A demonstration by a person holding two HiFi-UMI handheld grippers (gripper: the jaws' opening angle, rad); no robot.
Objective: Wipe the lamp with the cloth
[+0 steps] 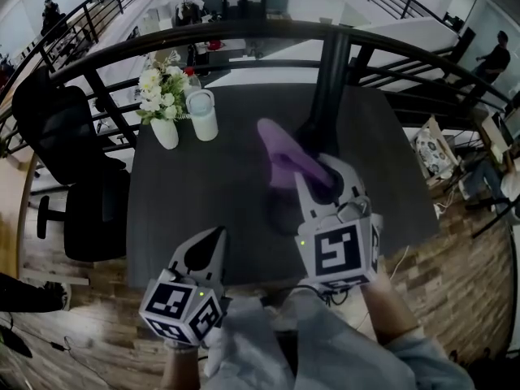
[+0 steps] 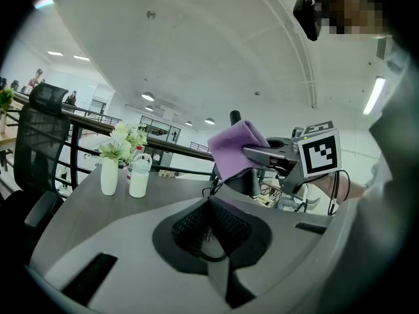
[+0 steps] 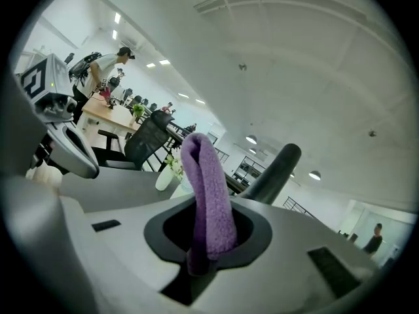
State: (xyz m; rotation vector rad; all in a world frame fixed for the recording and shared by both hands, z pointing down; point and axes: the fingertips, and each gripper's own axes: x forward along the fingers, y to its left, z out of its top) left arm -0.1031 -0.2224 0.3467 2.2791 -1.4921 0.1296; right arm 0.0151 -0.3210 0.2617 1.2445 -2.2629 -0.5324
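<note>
**Dark table, cloth up, lamp waiting**

Dark tabletop (image 1: 211, 193) filled the space in front of the person, on a landing with a railing around it. Nearest, at the table's front edge, the left gripper (image 1: 216, 236) had its fingers pressed together with nothing between them.

A little further in, the right gripper (image 1: 323, 173) was pinched tight on the purple cloth (image 1: 280, 149). The cloth stood up out of the fingers as a folded flap, raised above the table and just in front of the lamp (image 1: 329, 80). I could not tell whether the two were touching.

The cloth looked fleecy, light and limp. Held by its lower edge, its free fold seemed loose enough to wrap partway round a rod.

The lamp was black, with a slim stem leaning up from a base on the right of the table. It looked smooth and rigid, but a thing that slim would probably rock or slide under a sideways rub. The idle left gripper would do best holding it low, near the base, while the cloth ran along the stem.

Beyond, at the far left corner, stood a vase of white flowers (image 1: 162, 128) and a white bottle (image 1: 201, 114). The black railing (image 1: 244, 35) ran behind them.
</note>
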